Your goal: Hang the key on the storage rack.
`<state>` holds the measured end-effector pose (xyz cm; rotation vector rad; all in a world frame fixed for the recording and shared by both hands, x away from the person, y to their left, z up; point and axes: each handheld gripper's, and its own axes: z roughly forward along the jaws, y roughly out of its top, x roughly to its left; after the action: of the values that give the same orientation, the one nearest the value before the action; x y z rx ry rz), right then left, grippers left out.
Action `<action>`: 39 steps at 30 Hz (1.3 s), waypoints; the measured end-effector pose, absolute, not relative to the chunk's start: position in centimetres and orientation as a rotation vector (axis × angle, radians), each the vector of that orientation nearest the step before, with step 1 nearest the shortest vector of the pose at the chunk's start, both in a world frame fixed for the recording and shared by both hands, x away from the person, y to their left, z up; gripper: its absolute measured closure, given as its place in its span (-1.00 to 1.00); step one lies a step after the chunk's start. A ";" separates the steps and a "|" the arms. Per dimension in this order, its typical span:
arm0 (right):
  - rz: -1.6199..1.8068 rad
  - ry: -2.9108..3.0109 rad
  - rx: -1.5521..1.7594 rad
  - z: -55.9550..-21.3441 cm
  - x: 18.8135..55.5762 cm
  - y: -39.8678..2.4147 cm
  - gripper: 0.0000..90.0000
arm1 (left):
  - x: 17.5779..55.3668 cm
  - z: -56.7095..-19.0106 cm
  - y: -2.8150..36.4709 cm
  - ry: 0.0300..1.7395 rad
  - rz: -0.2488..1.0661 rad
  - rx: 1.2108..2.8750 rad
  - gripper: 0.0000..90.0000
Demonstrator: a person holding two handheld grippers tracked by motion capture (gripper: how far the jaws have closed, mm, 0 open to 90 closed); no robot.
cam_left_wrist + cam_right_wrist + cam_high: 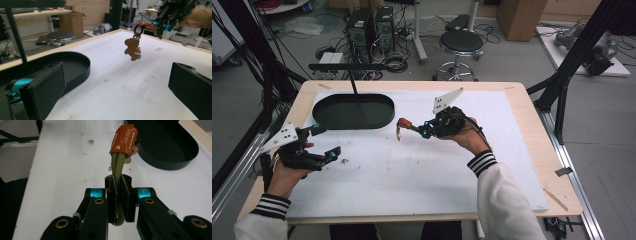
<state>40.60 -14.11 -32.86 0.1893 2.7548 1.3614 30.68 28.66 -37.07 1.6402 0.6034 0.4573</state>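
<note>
White sheeting covers your table [422, 180], with a black oval tray [353, 111] at its far left. Your right gripper [412, 129] has its fingers [112, 195] clamped on the green cord of a keychain [133, 46], whose brown charm hangs clear above the sheet. Your left gripper [324, 142] hovers near the tray, fingers [43, 92] wide apart around nothing.

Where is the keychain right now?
In the high view the keychain hangs mid-table from the right gripper, clear of the white mat, just right of the black tray.
</note>
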 end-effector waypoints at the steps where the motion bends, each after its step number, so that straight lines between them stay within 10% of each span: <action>1: 1.372 2.752 0.176 -32.7 40.5 -14.2 0.88 | 30.9 -36.7 28.3 0.583 0.450 1.653 -0.96; 39: 1.482 2.715 -0.053 -33.0 37.6 -14.6 0.88 | 36.4 -30.0 14.4 0.019 0.181 2.071 -0.68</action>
<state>37.60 -14.62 -32.95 -0.0535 2.7152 1.4824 36.39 14.43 -29.98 2.0705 0.0186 0.1807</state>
